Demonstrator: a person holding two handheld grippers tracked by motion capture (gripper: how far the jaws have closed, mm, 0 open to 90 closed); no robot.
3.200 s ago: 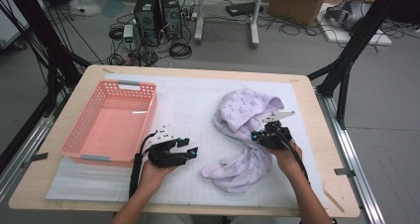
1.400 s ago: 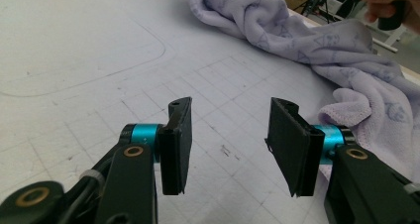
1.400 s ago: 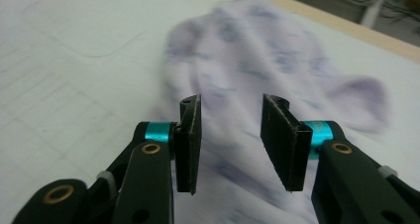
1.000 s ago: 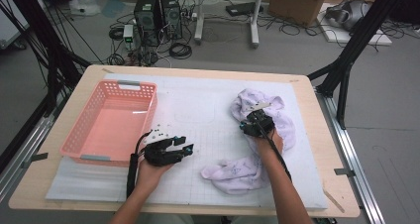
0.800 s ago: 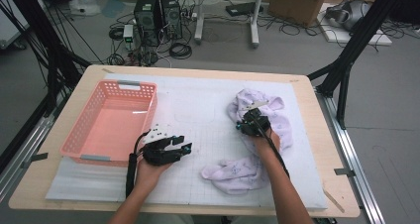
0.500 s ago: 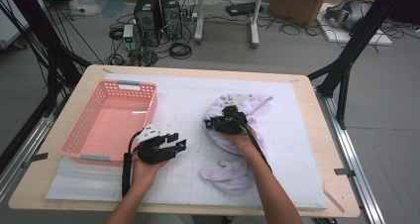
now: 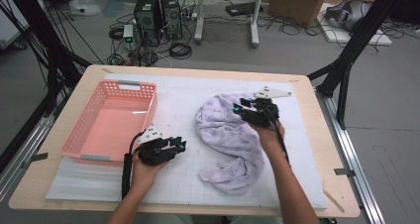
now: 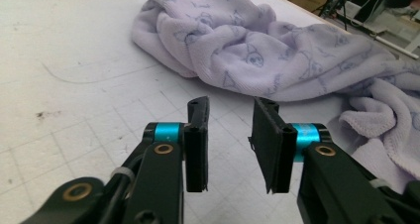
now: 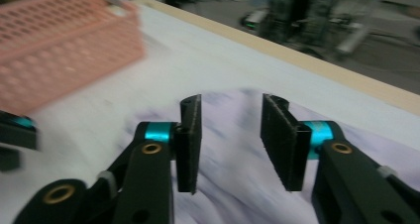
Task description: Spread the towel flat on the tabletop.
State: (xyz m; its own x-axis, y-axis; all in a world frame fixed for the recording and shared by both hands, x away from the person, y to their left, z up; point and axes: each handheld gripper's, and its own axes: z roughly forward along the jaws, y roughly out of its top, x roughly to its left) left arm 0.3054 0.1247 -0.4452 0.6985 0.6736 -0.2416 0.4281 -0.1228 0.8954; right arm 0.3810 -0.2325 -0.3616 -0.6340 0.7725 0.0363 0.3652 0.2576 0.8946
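**Both grippers open at the towel**

The towel (image 7: 229, 140) lies crumpled on the white mat (image 7: 178, 97), right of the basket (image 7: 111, 122) and well apart from it. It's pale lilac with a small printed pattern, bunched high at its far end and trailing toward the person in a narrower tail. In the left gripper view the towel (image 8: 277, 50) spreads across the mat just beyond the jaws, folds heaped up, none of it between them.

The right gripper (image 7: 243, 110) hovers over the towel's far right edge, jaws pointing toward the basket. In its own view the right gripper (image 9: 230, 140) has jaws parted with a clear gap, lilac cloth (image 9: 233, 184) beneath them, nothing clamped. That view is blurred, so whether the tips touch the cloth is hard to tell.

The left gripper (image 7: 179, 145) sits on the towel's left, between it and the basket's near corner, low over the mat. In its own view the left gripper (image 8: 230, 135) has jaws spread wide, bare gridded mat between them.

The pink basket stands to the towel's left, at the mat's left edge.
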